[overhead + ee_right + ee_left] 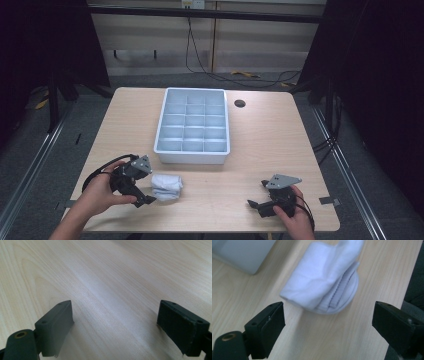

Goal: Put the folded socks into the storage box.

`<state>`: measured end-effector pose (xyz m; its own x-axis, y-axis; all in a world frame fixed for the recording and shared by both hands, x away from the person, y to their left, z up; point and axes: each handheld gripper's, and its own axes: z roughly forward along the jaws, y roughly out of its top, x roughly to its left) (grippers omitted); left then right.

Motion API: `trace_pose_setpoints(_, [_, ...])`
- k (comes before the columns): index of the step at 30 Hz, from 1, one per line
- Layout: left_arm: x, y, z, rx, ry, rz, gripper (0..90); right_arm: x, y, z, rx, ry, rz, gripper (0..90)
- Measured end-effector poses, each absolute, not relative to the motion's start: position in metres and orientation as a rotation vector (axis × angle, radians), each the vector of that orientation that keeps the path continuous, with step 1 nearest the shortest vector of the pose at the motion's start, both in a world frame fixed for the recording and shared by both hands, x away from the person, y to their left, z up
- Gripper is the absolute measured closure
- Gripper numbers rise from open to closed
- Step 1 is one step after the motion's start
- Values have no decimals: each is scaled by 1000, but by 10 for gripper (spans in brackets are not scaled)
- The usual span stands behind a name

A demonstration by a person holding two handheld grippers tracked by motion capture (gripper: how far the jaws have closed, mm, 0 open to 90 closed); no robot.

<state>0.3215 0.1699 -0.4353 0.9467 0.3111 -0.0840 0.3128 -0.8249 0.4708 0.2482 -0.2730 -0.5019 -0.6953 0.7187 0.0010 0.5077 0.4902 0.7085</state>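
Item one: a rolled white cloth (166,186) lying on my wooden table (250,145), just in front of the grey compartment tray (192,150) and apart from it. My left gripper (145,192) sits just beside the cloth, jaws wide, nothing between them. My right gripper (257,195) rests well apart near the table's front edge, jaws wide over bare wood.
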Motion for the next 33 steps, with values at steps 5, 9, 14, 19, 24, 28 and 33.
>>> trace_pose_setpoints(5, [327, 164, -430, 2620, 419, -10, 123, 248, -273, -502, 1036, 2445, 1016, 127])
trace_pose_setpoints(9, [330, 156, -426, 2628, 394, -10, 123, 248, -273, -502, 1036, 2444, 1016, 127])
trace_pose_setpoints(14, [332, 145, -430, 2647, 357, -32, 124, 248, -273, -502, 1035, 2446, 1016, 127])
trace_pose_setpoints(19, [332, 138, -434, 2672, 318, -48, 149, 248, -273, -502, 1036, 2446, 1016, 127])
trace_pose_setpoints(24, [332, 127, -445, 2732, 294, -65, 149, 248, -273, -502, 1036, 2447, 1017, 127])
trace_pose_setpoints(28, [331, 122, -449, 2766, 251, -71, 158, 248, -273, -502, 1036, 2447, 1017, 127])
trace_pose_setpoints(33, [331, 119, -453, 2788, 215, -73, 200, 248, -273, -502, 1036, 2447, 1017, 127])
